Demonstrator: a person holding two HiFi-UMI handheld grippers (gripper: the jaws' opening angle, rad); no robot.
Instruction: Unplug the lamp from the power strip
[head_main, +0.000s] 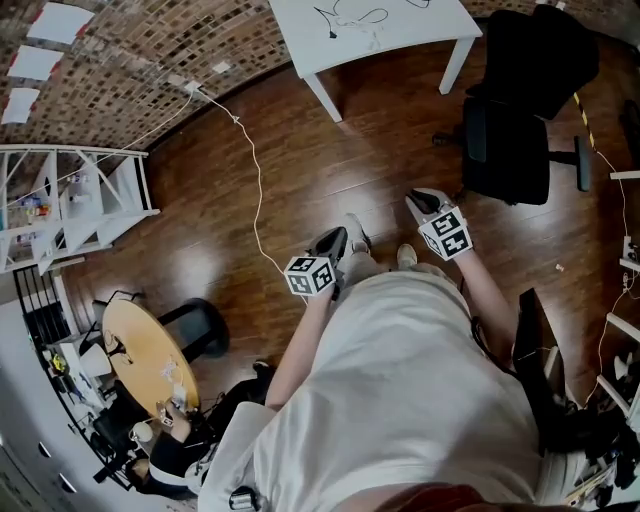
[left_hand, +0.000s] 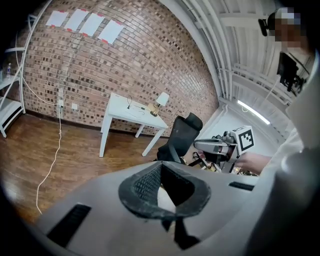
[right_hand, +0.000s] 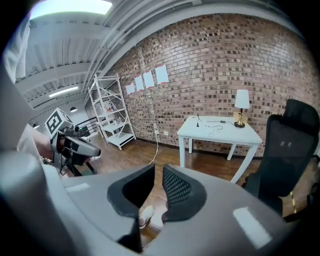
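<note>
A small lamp (right_hand: 242, 102) with a white shade and brass base stands at the right end of a white table (right_hand: 220, 131) against the brick wall; thin cables (head_main: 350, 18) lie on the tabletop. In the left gripper view the same lamp (left_hand: 161, 100) and table (left_hand: 131, 111) are far ahead. I cannot pick out a power strip. Both grippers are held out over the wooden floor, well short of the table. My left gripper (head_main: 330, 245) and right gripper (head_main: 425, 205) each show a narrow gap between the pads, with nothing in it.
A black office chair (head_main: 520, 110) stands right of the table. A white cord (head_main: 255, 170) runs across the floor from a wall socket (head_main: 190, 87). A white shelf unit (head_main: 70, 205) is at the left wall, a round wooden table (head_main: 150, 355) behind it.
</note>
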